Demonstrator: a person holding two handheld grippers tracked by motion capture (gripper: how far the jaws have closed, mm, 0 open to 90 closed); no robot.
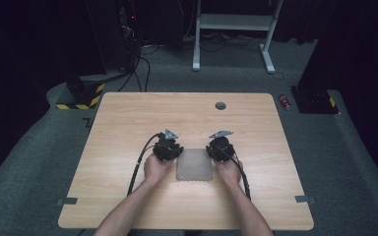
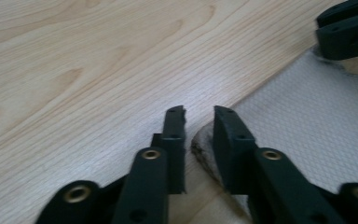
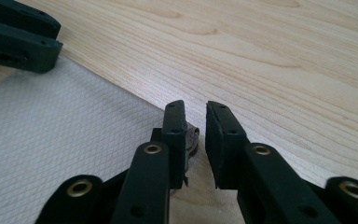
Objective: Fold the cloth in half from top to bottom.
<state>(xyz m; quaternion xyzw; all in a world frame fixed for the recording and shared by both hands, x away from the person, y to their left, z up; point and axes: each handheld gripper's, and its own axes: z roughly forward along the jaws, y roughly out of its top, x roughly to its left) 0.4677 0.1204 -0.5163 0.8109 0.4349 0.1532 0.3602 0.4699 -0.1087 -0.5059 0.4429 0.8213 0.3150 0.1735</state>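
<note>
A grey-beige textured cloth (image 1: 195, 166) lies flat on the wooden table (image 1: 128, 118), just in front of the person's hands. My left gripper (image 1: 170, 147) stands at the cloth's far left corner and my right gripper (image 1: 220, 147) at its far right corner. In the left gripper view the left gripper (image 2: 199, 112) is open by a narrow gap, with the cloth's (image 2: 307, 126) frayed corner lying in that gap. The right gripper (image 3: 196, 106) is likewise open a little, and a curled corner of the cloth (image 3: 60, 135) rests against its left jaw. Each view shows the other gripper's jaws at the cloth's opposite corner.
A round cable hole (image 1: 220, 105) sits near the table's far edge. Tape marks (image 1: 67, 201) lie at the near corners. Beyond the table are a white frame (image 1: 234, 24), a yellow-black striped base (image 1: 81, 96) and cables on grey carpet.
</note>
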